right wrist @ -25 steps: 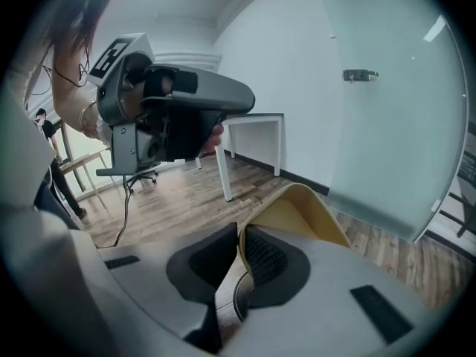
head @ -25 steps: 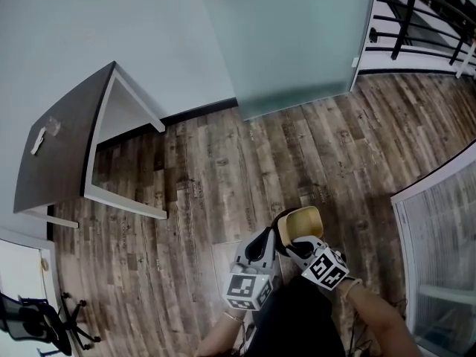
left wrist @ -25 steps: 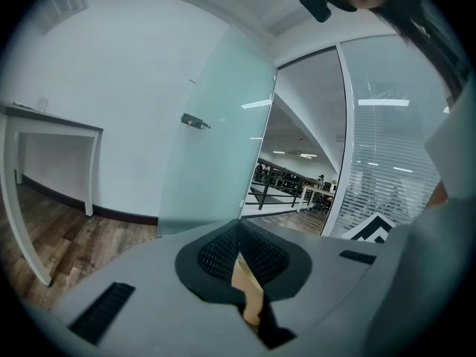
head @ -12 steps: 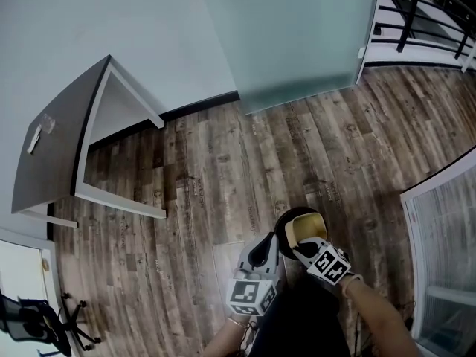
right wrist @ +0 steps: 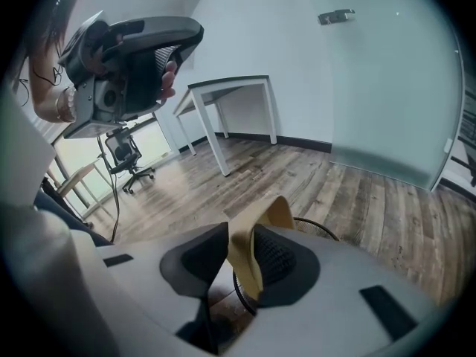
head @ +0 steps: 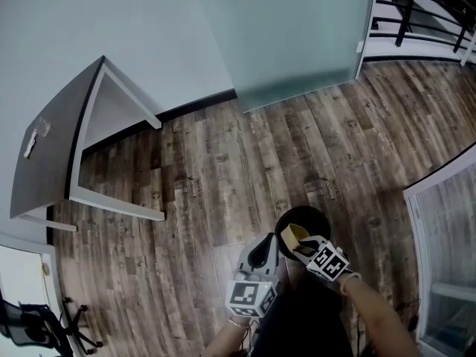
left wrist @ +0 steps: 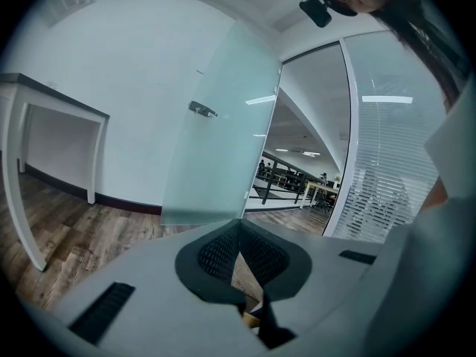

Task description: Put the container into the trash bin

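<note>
The wood-plank floor (head: 223, 162) fills most of the head view. A frosted glass door (head: 290, 36) stands at the far side, right of centre. On the left, a dark tabletop (head: 52, 147) on white legs runs along the pale wall, with a small pale item (head: 30, 146) lying on it. A black office chair (head: 37, 326) sits at the near left corner.

The round black trash bin (head: 306, 214) stands on the floor close in front of the person, near and right of centre. The right tongs (right wrist: 239, 233) reach over its near rim. Their jaws are opening, and the thin wall of the tan container (right wrist: 277, 213) stands between them, leaning on the right pad, clear of the left pad lower down. The container hangs over the bin's mouth. The left tongs (left wrist: 238, 225) hover just left of the bin, clenched with their tips meeting.
</note>
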